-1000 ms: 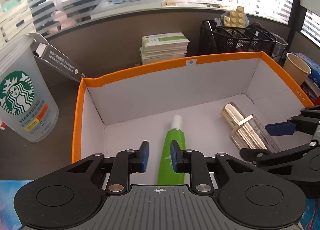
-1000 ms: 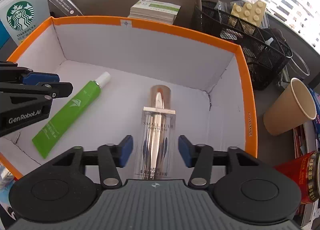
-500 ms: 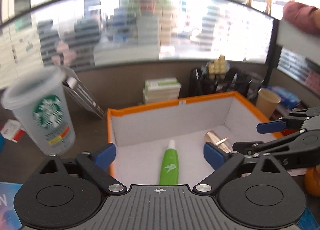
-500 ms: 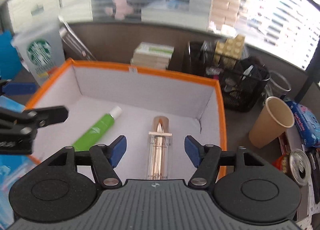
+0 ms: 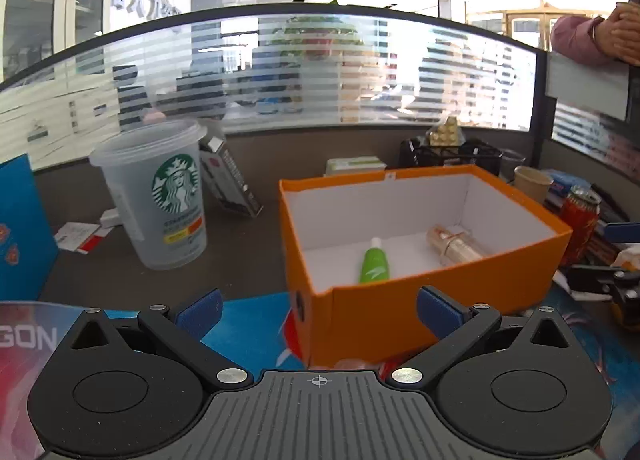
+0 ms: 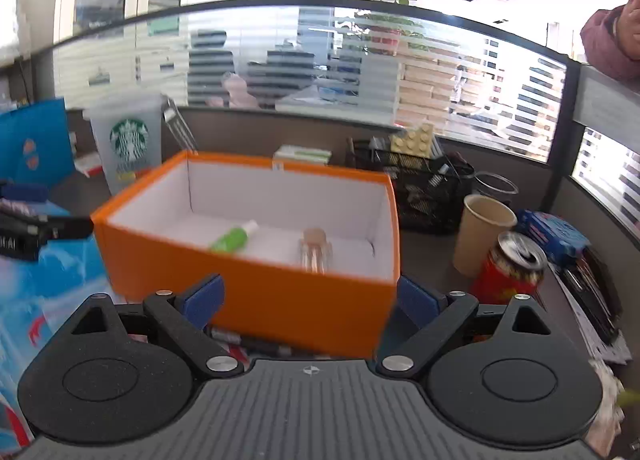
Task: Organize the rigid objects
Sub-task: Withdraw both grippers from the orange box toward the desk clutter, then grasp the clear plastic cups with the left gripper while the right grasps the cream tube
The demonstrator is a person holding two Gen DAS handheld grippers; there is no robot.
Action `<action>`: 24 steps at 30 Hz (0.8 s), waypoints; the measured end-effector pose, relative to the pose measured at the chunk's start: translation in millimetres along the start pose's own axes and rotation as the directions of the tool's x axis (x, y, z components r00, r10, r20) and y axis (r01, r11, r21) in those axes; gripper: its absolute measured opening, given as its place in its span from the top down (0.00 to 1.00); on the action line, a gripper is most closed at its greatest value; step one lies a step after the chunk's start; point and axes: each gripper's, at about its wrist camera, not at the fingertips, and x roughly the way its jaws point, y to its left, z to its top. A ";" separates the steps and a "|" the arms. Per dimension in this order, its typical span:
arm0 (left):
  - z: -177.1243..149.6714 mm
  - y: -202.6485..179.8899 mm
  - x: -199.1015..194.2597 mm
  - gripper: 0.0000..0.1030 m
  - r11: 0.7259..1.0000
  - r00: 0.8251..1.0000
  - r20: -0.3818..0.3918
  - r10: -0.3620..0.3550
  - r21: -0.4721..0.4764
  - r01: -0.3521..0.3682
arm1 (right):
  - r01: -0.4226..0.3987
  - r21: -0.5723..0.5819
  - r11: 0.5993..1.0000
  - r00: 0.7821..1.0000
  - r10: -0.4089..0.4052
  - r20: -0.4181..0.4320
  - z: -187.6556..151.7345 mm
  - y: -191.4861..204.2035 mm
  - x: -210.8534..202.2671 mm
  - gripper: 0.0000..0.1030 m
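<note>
On the far left a blue bag (image 5: 22,220) is standing up. Next to it a big clear cup (image 5: 154,196) with a green logo is standing on the dark desk (image 5: 248,256). I cannot tell if anything is in it. A dark carton (image 5: 230,184) is leaning just behind the cup.

In the middle an orange box (image 5: 440,300) with white inside walls is sitting with its top open. Two things are lying in it, side by side but apart. On the left is a green tube (image 5: 375,264) with a white cap pointing to the far wall. On the right is a gold bottle (image 5: 452,242) lying on its side.

Behind the box a small stack of flat packs (image 5: 354,165) is resting. To the right of that a black wire basket (image 6: 424,188) is holding yellow blocks (image 6: 414,140) and other small things that are too small to tell.

Further right a brown paper cup (image 6: 482,234) is standing up, and its inside is hidden. A red can (image 6: 510,274) with its top open is standing just beside and nearer than the cup.

The left claw (image 5: 318,310) is hanging in front of the near wall of the box. Its jaws are opening wide with nothing held in them. The right claw (image 6: 310,298) is also in front of the box. Its jaws are opening wide too, holding nothing, and the box wall is showing between the blue pads (image 6: 204,296).
</note>
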 end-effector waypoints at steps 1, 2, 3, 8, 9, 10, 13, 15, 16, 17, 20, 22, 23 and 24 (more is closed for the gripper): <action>-4.4 0.2 1.2 0.00 1.000 1.000 -0.011 0.012 0.008 -0.012 | 0.005 -0.009 1.000 1.000 -0.005 -0.009 -6.6 2.1 0.6 0.08; -10.7 0.4 1.4 0.00 1.000 0.999 -0.023 0.022 0.015 -0.022 | 0.009 -0.015 1.000 1.000 -0.009 -0.021 -13.9 4.2 1.4 0.08; -15.8 0.9 2.6 0.00 0.999 0.999 -0.035 0.032 0.020 -0.031 | 0.007 -0.019 1.000 0.999 -0.008 -0.034 -20.8 5.3 3.0 0.08; -34.6 0.5 8.2 0.00 0.999 0.995 -0.090 0.037 0.033 -0.034 | -0.008 0.031 0.999 0.996 0.010 -0.085 -47.5 2.9 9.2 0.13; -35.8 -1.2 8.1 0.00 0.998 0.995 -0.089 0.044 0.039 -0.040 | -0.008 0.043 0.999 0.996 0.012 -0.088 -50.7 2.2 9.5 0.14; -36.6 -2.5 7.6 0.00 0.998 0.995 -0.088 0.043 0.044 -0.039 | -0.009 0.052 0.999 0.996 0.014 -0.092 -53.1 1.9 9.9 0.15; -38.1 -7.4 7.8 0.00 0.998 0.996 -0.088 0.032 0.062 -0.026 | -0.017 0.064 0.998 0.994 0.024 -0.102 -59.5 2.0 9.9 0.18; -39.6 -9.2 9.8 0.00 0.997 0.995 -0.094 0.030 0.069 -0.023 | -0.017 0.066 0.998 0.993 0.025 -0.112 -65.2 1.7 8.6 0.20; -40.6 -9.9 11.6 0.00 0.997 0.995 -0.100 0.029 0.073 -0.022 | -0.015 0.068 0.998 0.993 0.023 -0.114 -67.0 0.9 9.0 0.22; -42.3 -11.0 13.0 0.00 0.997 0.994 -0.106 0.029 0.075 -0.021 | -0.014 0.072 0.997 0.993 0.022 -0.118 -69.5 -0.3 9.2 0.24; -46.9 -12.7 18.5 0.00 0.996 0.992 -0.124 0.029 0.082 -0.019 | -0.023 0.089 0.996 0.990 0.035 -0.137 -75.1 -3.7 12.6 0.31; -50.3 -12.7 23.9 0.00 0.996 0.990 -0.139 0.033 0.087 -0.021 | -0.043 0.113 0.993 0.988 0.060 -0.144 -78.1 -7.4 14.5 0.33; -51.9 -12.0 25.9 0.00 0.996 0.988 -0.147 0.036 0.087 -0.023 | -0.047 0.120 0.992 0.987 0.065 -0.144 -78.8 -8.1 14.7 0.34; -53.4 -11.2 27.8 0.00 0.996 0.988 -0.153 0.037 0.084 -0.024 | -0.050 0.124 0.991 0.987 0.068 -0.143 -79.0 -8.8 14.3 0.34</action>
